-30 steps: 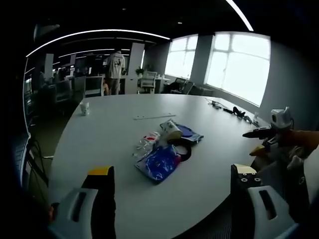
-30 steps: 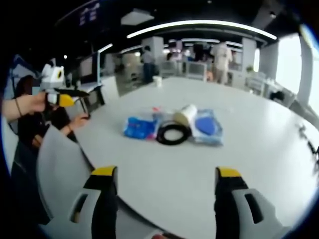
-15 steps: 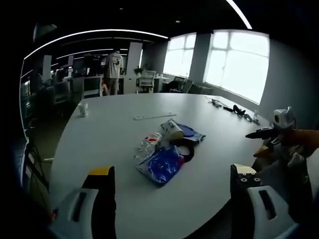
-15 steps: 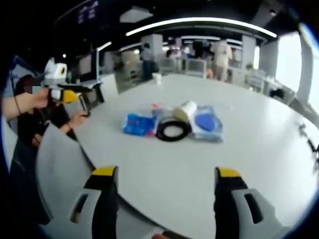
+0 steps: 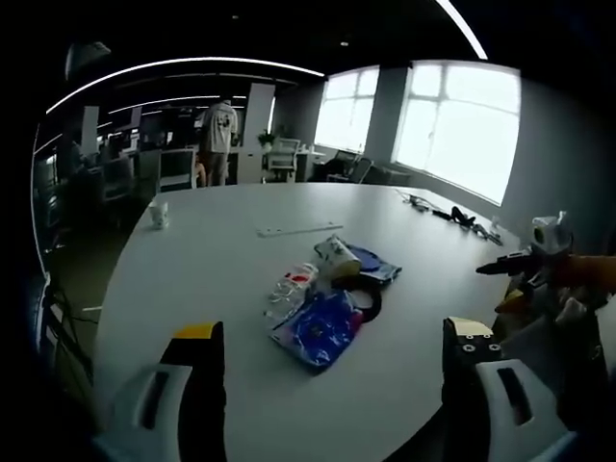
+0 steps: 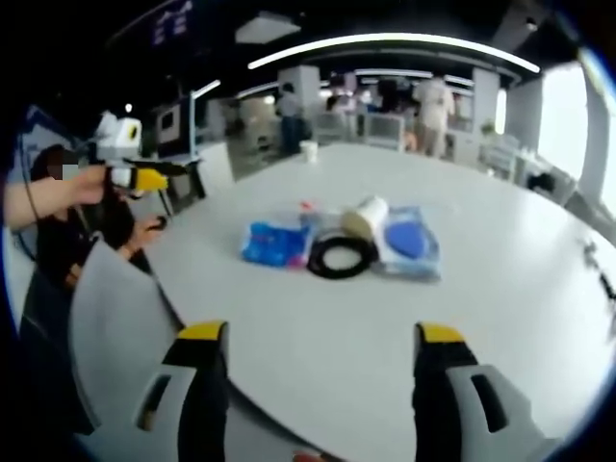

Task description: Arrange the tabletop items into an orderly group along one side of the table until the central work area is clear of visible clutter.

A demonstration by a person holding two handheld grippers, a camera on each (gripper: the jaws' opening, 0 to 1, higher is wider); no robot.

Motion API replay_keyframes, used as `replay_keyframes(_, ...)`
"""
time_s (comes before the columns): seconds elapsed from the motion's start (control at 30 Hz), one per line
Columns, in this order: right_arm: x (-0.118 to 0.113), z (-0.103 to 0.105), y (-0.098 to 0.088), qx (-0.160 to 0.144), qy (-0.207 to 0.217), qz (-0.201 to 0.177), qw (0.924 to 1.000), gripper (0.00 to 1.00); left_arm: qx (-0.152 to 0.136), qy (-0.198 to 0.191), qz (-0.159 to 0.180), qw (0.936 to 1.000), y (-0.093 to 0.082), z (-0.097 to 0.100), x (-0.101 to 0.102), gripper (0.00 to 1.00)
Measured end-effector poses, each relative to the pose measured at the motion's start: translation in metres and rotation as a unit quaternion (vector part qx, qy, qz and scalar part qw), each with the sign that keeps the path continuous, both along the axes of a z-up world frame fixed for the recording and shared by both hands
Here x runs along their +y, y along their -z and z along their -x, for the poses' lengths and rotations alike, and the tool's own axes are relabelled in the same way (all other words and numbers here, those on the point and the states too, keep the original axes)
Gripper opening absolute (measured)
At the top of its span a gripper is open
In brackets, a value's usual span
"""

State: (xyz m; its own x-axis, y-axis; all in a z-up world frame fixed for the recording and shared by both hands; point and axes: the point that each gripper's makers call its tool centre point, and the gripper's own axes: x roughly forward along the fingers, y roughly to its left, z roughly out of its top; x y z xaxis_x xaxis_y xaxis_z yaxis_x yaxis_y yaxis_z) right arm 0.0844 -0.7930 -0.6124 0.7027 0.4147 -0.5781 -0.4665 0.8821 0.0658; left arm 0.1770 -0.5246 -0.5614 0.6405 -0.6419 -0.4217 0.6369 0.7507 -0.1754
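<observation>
Lying mid-table, well ahead of both spread-jawed, empty grippers, are a blue packet (image 6: 274, 243), black ring (image 6: 341, 257), pale roll (image 6: 365, 218) and blue pouch (image 6: 409, 242), touching in a row. The left gripper view is adding a white cup (image 5: 159, 213) and long strip (image 5: 297, 227) beyond. The roll's axis is pointing away.

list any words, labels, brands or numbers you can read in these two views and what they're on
None can be read.
Blue packet: has print, too blurred to read.
Second blue packet: a dark blue patch, no legible text.
White roll: markings on it in the left gripper view, too small to read.
Screens high on the far wall: bright marks, not legible.
</observation>
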Motion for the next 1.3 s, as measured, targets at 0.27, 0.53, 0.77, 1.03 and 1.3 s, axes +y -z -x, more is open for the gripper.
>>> replay_keyframes(0.27,0.007,-0.005,0.001,0.001,-0.015,0.003,0.9999,0.76,-0.004,0.006,-0.006,1.0,-0.002,-0.008,-0.001,0.93)
replay_keyframes(0.53,0.014,-0.013,-0.002,0.003,-0.021,-0.013,0.9997,0.75,-0.004,-0.006,0.02,0.9998,-0.007,-0.021,-0.004,0.93)
replay_keyframes(0.77,0.02,-0.019,-0.003,0.004,-0.023,-0.023,0.9995,0.74,-0.004,-0.001,0.014,0.9999,-0.008,-0.026,-0.006,0.93)
replay_keyframes(1.03,0.025,-0.025,-0.003,0.005,-0.037,-0.021,0.9991,0.73,0.0,0.005,0.007,1.0,-0.004,-0.034,-0.009,0.92)
replay_keyframes(1.3,0.031,-0.035,-0.006,0.004,-0.039,-0.038,0.9985,0.72,0.007,0.016,0.003,0.9998,0.002,-0.043,-0.017,0.92)
